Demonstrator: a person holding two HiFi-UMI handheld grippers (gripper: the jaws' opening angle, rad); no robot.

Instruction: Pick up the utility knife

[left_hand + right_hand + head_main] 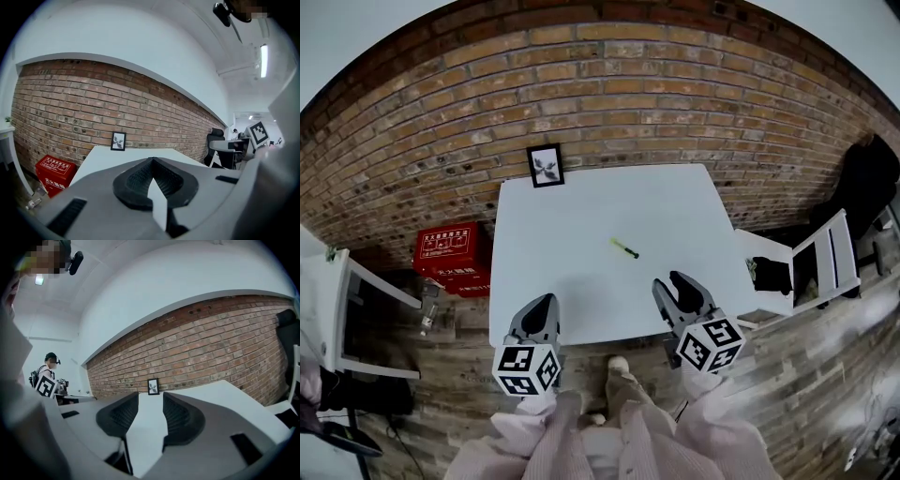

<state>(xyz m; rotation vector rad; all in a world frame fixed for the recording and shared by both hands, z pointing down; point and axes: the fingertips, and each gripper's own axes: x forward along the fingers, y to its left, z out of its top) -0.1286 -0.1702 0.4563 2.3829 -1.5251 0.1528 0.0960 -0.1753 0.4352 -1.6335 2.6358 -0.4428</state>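
The utility knife point(624, 247) is a small yellow-green one, lying alone near the middle of the white table point(581, 225). Both grippers hover at the table's near edge, well short of the knife. My left gripper point(546, 302) is to the knife's lower left, and its jaws meet at the tip point(151, 159) with nothing between them. My right gripper point(671, 281) is closer, just below and right of the knife, and its jaws stand apart point(151, 397) and empty. Neither gripper view shows the knife.
A small framed picture point(546, 165) leans on the brick wall at the table's far left corner. A red box point(450, 251) sits on the floor left of the table. A white chair point(811, 267) stands to the right, and a white shelf unit point(347, 309) to the far left.
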